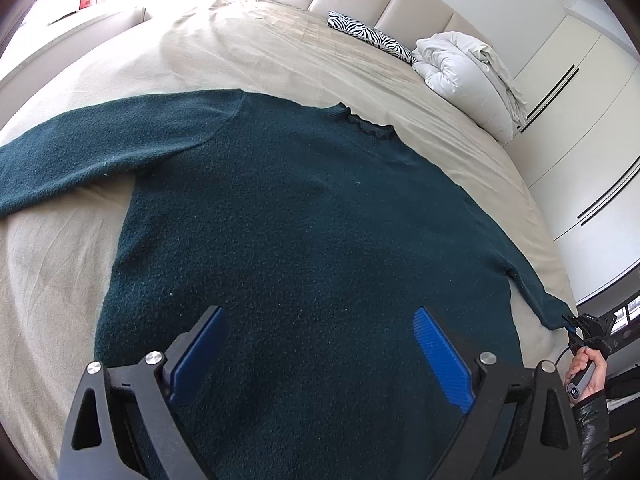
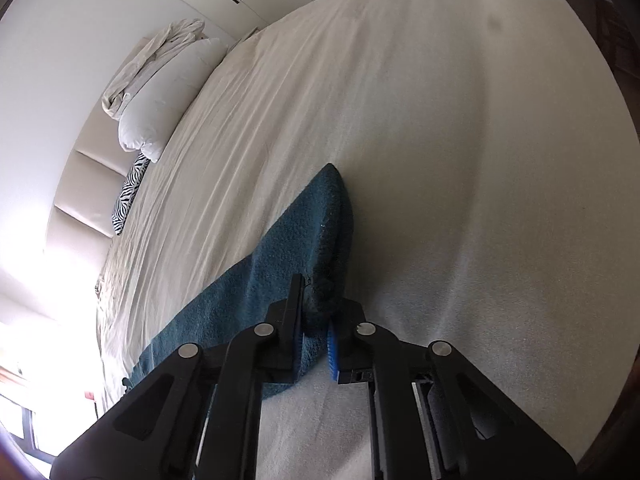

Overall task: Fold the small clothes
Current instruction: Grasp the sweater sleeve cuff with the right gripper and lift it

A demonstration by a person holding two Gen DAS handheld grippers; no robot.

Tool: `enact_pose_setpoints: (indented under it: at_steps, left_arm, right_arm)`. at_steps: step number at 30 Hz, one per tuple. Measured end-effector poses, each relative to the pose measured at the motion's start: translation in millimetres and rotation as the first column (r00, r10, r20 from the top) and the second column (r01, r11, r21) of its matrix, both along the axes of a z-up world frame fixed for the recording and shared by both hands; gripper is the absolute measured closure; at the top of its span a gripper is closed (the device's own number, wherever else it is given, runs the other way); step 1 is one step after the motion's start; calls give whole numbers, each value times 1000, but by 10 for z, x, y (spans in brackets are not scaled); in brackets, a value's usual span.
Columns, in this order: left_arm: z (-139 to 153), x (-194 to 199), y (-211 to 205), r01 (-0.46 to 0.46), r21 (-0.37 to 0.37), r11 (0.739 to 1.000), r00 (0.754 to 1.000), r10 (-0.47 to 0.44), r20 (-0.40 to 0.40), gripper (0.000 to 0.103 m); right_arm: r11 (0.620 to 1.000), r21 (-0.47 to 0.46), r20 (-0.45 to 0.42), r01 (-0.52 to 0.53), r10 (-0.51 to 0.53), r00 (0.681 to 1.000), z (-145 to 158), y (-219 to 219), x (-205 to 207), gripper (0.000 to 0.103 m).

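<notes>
A dark teal sweater (image 1: 304, 216) lies flat on the beige bed, neck away from me, left sleeve stretched out to the left. My left gripper (image 1: 318, 316) is open and hovers over the lower body of the sweater, holding nothing. My right gripper (image 2: 320, 292) is shut on the cuff end of the right sleeve (image 2: 288, 248), which lies stretched across the sheet. In the left wrist view the right gripper (image 1: 576, 326) shows at the far right, at the sleeve's tip near the bed edge.
A white folded duvet (image 1: 464, 76) and a zebra-print pillow (image 1: 370, 34) lie at the head of the bed by the padded headboard. White wardrobe doors (image 1: 580, 128) stand to the right. The bed sheet (image 2: 460, 140) stretches out beyond the sleeve.
</notes>
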State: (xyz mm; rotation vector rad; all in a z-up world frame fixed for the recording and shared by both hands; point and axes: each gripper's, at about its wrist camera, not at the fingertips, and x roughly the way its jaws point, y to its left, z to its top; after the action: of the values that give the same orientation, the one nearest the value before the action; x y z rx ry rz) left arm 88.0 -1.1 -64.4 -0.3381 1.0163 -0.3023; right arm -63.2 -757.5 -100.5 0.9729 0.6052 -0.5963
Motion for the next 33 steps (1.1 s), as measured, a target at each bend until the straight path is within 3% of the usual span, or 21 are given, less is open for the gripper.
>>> enact_pose_setpoints:
  at_steps: [3,6,8,12,15,19,21,23,25,26,27,31,33]
  left_arm:
    - [30,49,48,1,-22,1000,1000,-1,13,8]
    - [89,104,102,-1,-51,999,999,3,34,8]
    - [129,149,126,-1,-68,998,999,4,47,8]
    - [178,239,181,6,-127,992,998,2,60,8]
    - [172,338,186,16,-195,981,999,-6,49,8]
    - [91,576,-9,68,-300,951,998,-71,4,8]
    - [35,685,-168,94,-318,943,994,-104,-15,8]
    - [-34,781,-308,108,-338,935,991,-128,-39,8]
    - [-95,870,-458,121,-354,927,986,-153,-61,8]
    - [-125,909,-540,128,-356,926,984,-164,-73,8]
    - [-152,947,-620,132,-354,926,981,-173,-88,8]
    - [-260,1089,-924,150,-350,925,970,-207,-130,9]
    - [-335,1146,-1086,158,-318,935,963,-218,-161,31]
  right_arm:
    - [992,-85,-9,-93,92,996,320,382,245,95]
    - [961,-160,-15,-226,226,974,631,894,705,95]
    - [924,-209,-17,-321,325,946,794,1301,1044,95]
    - [828,-253,-21,-501,513,858,911,2294,1670,95]
    - [748,-252,-41,-614,626,779,794,3021,2028,95]
    - [625,-205,-154,-753,739,656,319,3886,2342,95]
    - [598,-159,-196,-786,761,619,71,4073,2441,91]
    - [598,-114,-186,-793,771,609,-90,4095,2426,81]
    - [614,-103,-122,-782,773,623,-127,4084,2201,77]
    - [623,-101,-101,-776,769,631,-113,4071,2122,68]
    - [632,-95,-82,-769,765,638,-99,4101,1995,52]
    - [666,-90,-18,-740,742,670,-24,3854,1623,47]
    - [686,-71,20,-724,727,687,-6,3673,1503,47]
